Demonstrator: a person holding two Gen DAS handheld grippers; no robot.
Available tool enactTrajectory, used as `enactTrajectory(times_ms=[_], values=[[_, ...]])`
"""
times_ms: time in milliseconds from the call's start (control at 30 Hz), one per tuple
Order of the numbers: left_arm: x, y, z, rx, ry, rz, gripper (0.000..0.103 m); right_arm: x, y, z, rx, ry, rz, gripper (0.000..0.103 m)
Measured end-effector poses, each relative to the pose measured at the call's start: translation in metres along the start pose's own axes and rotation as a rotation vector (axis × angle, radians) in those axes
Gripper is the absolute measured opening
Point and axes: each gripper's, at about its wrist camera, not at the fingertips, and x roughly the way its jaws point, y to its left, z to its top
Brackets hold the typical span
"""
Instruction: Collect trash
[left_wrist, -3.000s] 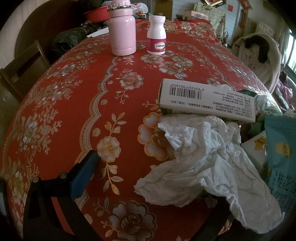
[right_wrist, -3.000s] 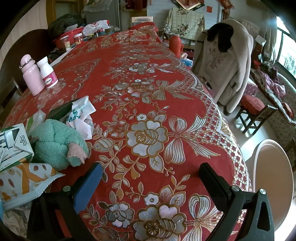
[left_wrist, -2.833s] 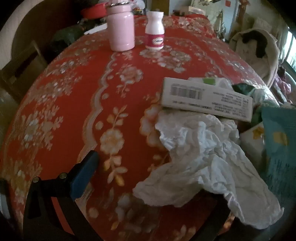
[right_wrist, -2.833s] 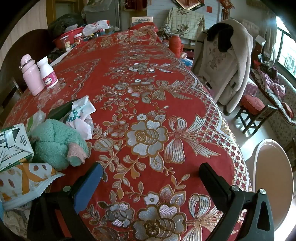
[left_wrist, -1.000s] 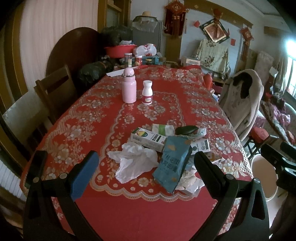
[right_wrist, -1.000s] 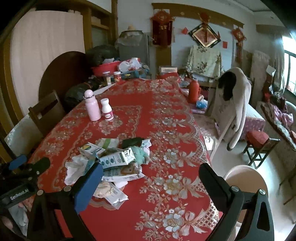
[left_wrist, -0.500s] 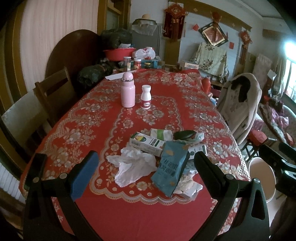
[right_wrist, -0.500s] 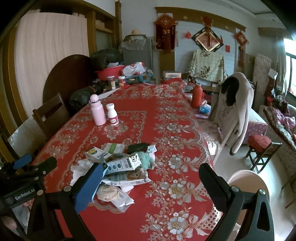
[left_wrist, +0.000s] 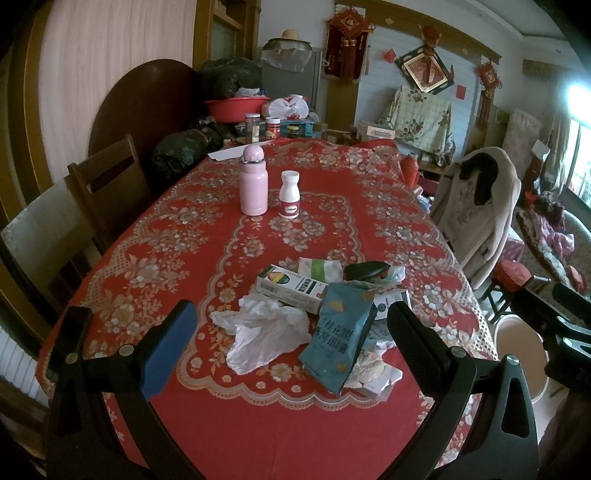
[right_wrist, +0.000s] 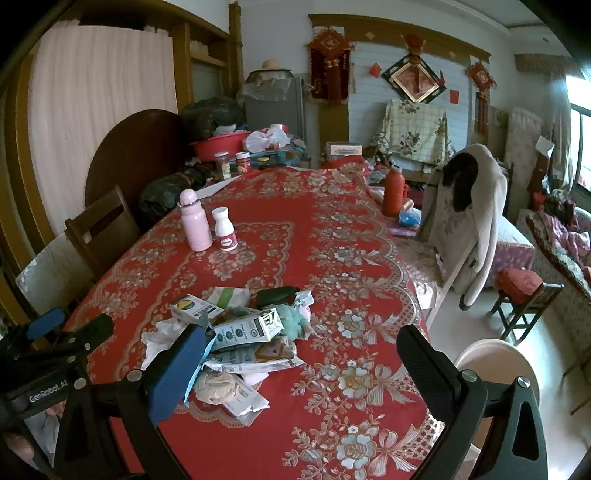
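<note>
Both grippers hovering spread and empty over the red floral tablecloth (left_wrist: 192, 236)
Left gripper (left_wrist: 291, 332) and right gripper (right_wrist: 303, 354) are facing the crumpled white tissue (left_wrist: 266, 332) and teal foil snack bag (left_wrist: 341, 339) at frame centre

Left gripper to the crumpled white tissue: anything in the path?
Nothing visible. The left gripper is open above the near table edge, and only bare red tablecloth lies before the tissue. The teal snack bag sits beside it, to the right.

pink flask (left_wrist: 253, 184) upright | white pill bottle (left_wrist: 289, 199) beside it | red tablecloth (left_wrist: 332, 206)
</note>
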Motion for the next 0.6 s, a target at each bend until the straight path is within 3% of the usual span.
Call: enactTrajectory(times_ms=[600], values=[[0.0023, -0.0005, -0.0011, -0.003, 0.012, 0.000, 0.102, 0.0070, 0.0012, 0.0038, 0.003, 0.016, 0.002, 0.103]])
